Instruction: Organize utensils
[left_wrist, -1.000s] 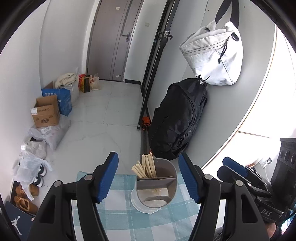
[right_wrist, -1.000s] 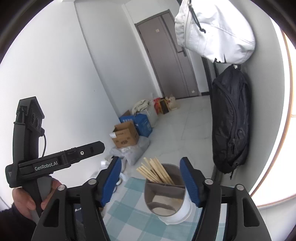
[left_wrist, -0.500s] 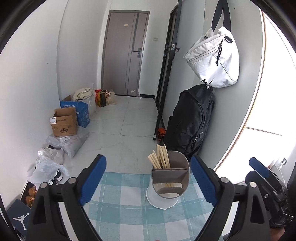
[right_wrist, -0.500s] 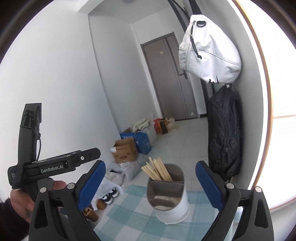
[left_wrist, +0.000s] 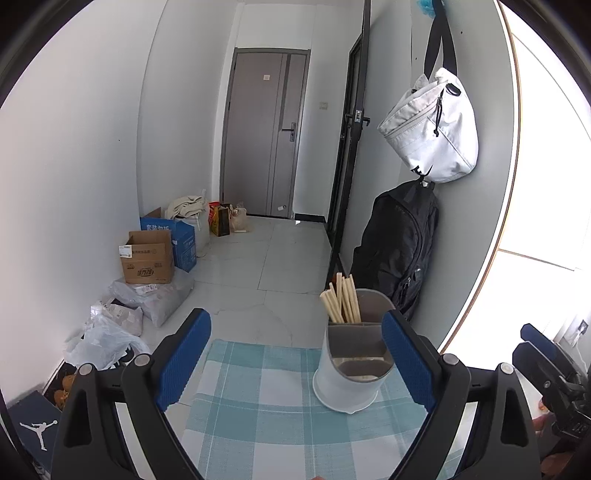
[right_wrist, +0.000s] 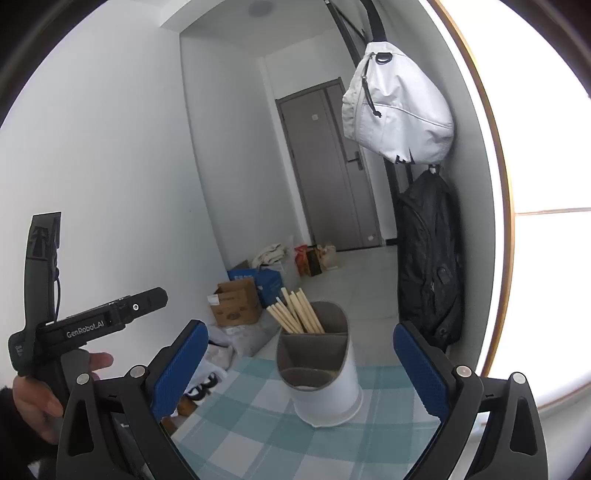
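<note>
Now both grippers, left gripper (left_wrist: 295, 360) and right gripper (right_wrist: 301, 365), level-ish, tilted slightly down, jaws wide and empty, before the utensil holder (left_wrist: 351, 363).

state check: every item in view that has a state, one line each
left claw: open, nothing between the pads
right claw: open, nothing between the pads
utensil holder: upright on the checked cloth
chopsticks: standing in the holder's back compartment
front compartment: contents unclear
door: closed
cardboard box: flaps open

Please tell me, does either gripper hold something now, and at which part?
Nothing is held. The left gripper and the right gripper have just been opening and stand wide, with nothing touching their pads. The chopsticks stay in the holder.
</note>
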